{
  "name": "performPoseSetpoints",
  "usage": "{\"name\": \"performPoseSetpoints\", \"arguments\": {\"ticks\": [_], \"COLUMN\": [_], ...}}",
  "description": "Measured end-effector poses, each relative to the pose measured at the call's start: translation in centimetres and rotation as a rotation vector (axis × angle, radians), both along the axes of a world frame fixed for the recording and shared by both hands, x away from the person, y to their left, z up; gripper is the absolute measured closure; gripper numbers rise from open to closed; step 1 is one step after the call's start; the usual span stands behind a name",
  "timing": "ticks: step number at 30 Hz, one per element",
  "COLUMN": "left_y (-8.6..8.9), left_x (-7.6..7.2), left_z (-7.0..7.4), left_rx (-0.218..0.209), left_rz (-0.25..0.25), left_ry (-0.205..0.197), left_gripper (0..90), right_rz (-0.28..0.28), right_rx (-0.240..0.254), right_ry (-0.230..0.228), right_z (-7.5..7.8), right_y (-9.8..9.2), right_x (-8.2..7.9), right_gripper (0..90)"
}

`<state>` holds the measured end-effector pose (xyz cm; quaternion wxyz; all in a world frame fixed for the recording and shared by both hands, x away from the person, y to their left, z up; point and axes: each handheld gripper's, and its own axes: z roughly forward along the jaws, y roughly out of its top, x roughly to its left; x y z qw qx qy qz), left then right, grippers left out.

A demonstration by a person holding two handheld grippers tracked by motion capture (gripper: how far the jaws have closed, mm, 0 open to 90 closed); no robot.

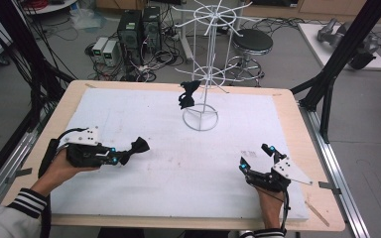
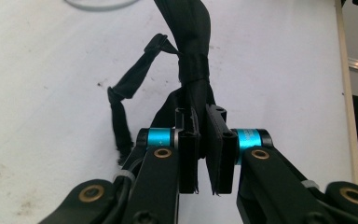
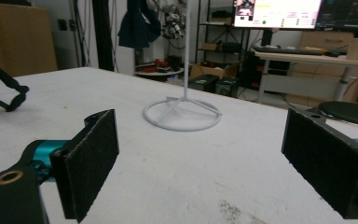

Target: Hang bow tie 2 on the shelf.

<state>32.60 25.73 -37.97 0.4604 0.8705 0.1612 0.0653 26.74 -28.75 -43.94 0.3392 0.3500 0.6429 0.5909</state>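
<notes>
done: one black bow (image 1: 187,94) hung on white rack (image 1: 204,74), well ahead of both tongs | now: left tongs (image 1: 124,157) clamped on second bow (image 1: 139,146) just above worktop (image 1: 178,163) | right tongs (image 1: 257,156) agape, empty | left: carrying, hanging second bow

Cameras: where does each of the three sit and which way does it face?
High view: above the person's side, facing forward and down on the table; both forearms and grippers show.
Left gripper view: rides the left gripper, looking along fingers shut on a black bow tie.
Right gripper view: rides the right gripper, fingers apart, facing the white wire rack.
All three share the rack's ring base.
</notes>
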Motion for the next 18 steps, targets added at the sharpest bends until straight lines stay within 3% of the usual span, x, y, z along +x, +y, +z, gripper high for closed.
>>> {"name": "performPoseSetpoints", "arguments": {"ticks": [5, 8, 18], "left_y": [-0.2, -0.4, -1.3], "left_x": [0.2, 0.4, 0.7], "left_z": [0.4, 0.7, 1.1], "left_rx": [-0.034, -0.049, -0.125], "left_rz": [0.003, 0.003, -0.033], "left_ry": [-0.008, -0.026, -0.038], "left_gripper": [83.6, 83.6, 83.6], "right_rz": [0.054, 0.117, 0.249], "right_rx": [0.017, 0.048, 0.024], "right_ry": [-0.007, 0.029, 0.049], "right_z": [1.4, 2.3, 5.5], "right_y": [-0.1, 0.0, 1.0], "right_x": [0.3, 0.7, 2.2], "right_gripper": [10.4, 10.4, 10.4]}}
